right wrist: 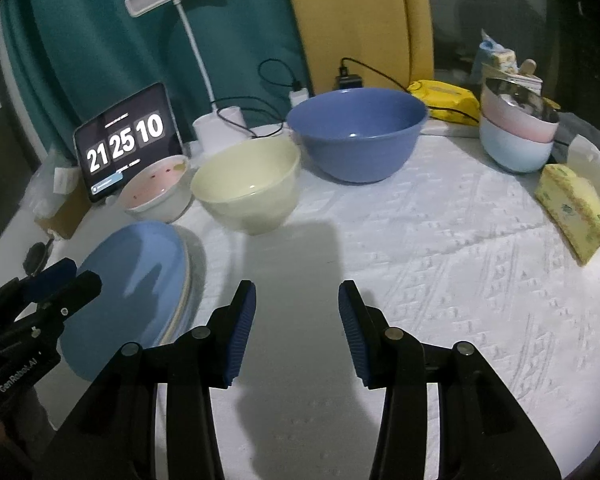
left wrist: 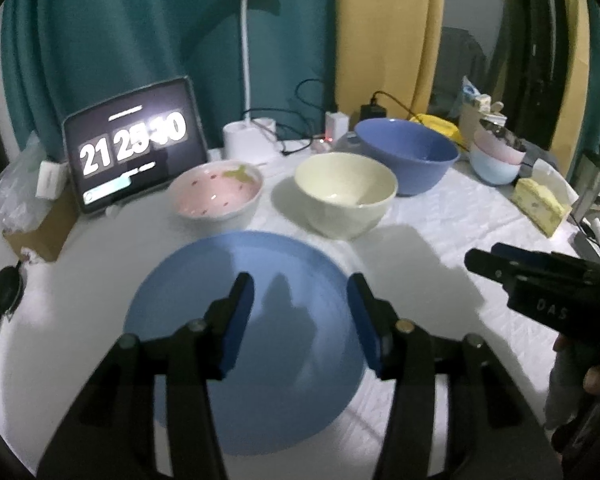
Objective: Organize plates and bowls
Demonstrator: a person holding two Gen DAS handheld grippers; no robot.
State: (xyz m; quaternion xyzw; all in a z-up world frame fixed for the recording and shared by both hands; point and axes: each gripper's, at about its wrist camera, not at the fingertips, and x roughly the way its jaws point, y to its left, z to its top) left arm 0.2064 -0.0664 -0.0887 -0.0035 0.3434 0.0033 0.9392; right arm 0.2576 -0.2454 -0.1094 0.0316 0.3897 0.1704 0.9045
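A light blue plate (left wrist: pixel 284 256) lies on the white tablecloth, topping a low stack of plates (right wrist: pixel 140 276). My left gripper (left wrist: pixel 300 284) hovers open above it, with nothing between its blue pads. Behind the plate stand a pink-lined speckled bowl (left wrist: pixel 216 196), a cream bowl (left wrist: pixel 346 194) and a large dark blue bowl (left wrist: pixel 408 152). My right gripper (right wrist: pixel 297 288) is open over bare cloth, to the right of the plates, and holds nothing. A stack of pastel bowls (right wrist: pixel 516 136) stands at the far right. Each gripper shows in the other's view: the left gripper (right wrist: pixel 80 276) and the right gripper (left wrist: pixel 484 254).
A tablet showing a clock (right wrist: pixel 128 140) leans at the back left beside a white desk lamp (right wrist: pixel 216 128) with cables. A cardboard box (left wrist: pixel 44 228) sits at the left edge. A yellow sponge (right wrist: pixel 576 208) and a yellow packet (right wrist: pixel 444 100) lie to the right.
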